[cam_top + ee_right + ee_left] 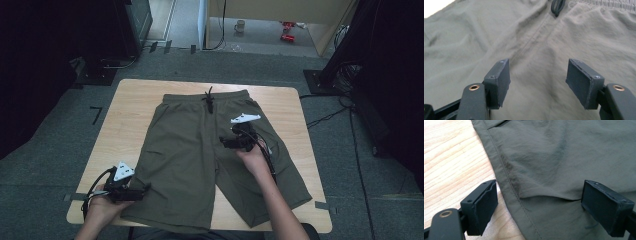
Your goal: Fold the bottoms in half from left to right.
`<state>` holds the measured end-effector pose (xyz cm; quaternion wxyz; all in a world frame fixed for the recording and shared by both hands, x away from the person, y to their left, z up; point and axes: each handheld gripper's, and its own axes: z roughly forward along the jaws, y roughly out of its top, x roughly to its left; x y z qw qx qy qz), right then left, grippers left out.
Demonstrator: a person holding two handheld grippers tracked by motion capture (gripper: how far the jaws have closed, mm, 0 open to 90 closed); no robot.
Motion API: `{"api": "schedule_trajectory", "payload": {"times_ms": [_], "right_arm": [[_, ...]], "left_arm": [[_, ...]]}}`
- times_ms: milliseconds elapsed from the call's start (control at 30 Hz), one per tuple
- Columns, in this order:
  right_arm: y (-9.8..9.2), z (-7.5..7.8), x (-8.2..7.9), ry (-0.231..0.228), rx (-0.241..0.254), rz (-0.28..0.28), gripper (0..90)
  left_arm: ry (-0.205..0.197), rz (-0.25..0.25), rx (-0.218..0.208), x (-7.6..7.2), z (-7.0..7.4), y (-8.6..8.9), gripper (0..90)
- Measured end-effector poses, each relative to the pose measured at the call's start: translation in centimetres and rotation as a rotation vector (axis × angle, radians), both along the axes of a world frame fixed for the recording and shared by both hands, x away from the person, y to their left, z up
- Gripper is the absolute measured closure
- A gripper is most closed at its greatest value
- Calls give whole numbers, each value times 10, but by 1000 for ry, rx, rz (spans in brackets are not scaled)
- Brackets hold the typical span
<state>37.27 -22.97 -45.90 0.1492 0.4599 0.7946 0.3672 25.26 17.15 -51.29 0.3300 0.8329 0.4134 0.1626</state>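
A: Starting at the left — the left gripper (142, 190) sits at the outer hem of the olive shorts (200, 150), jaws wide apart, one either side of the side seam, nothing clamped.

B: Lined up to pinch that edge, I'd say. The shorts lie flat on the wooden table (135, 100), waistband at the far side.

A: And across — the right gripper (223, 143) hovers over the crotch seam, jaws also apart, below the black drawstring (209, 100).

Olive-green woven cloth shorts (200, 160): matt, smooth, lightly creased, stitched seams. Pale wooden table (130, 115): smooth, faint grain. Left gripper (541, 207) pads (482, 207): matt black rubbery, brass-look rivets.
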Motion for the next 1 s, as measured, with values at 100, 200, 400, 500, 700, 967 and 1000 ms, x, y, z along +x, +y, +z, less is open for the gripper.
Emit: {"api": "schedule_trajectory", "payload": {"times_ms": [100, 200, 400, 500, 700, 967, 1000], "right_arm": [[7, 2, 5, -3, -7, 7, 353], [16, 5, 10, -6, -12, 16, 352], [39, 8, 22, -18, -19, 41, 352], [45, 8, 25, -13, -20, 48, 353], [61, 4, 36, -11, -19, 59, 357], [82, 3, 48, -18, -9, 65, 356], [85, 3, 49, -22, -10, 66, 356]], "left_arm": [[0, 10, -1, -2, 1, -2, 163], [0, 15, -2, -6, 2, -3, 240], [1, 21, -2, -8, 2, -3, 255], [8, 23, 3, -10, 3, -4, 265], [20, 20, 7, -15, 6, -4, 332], [32, 18, 13, -18, 8, -4, 400], [32, 19, 11, -18, 8, -4, 414]]}}
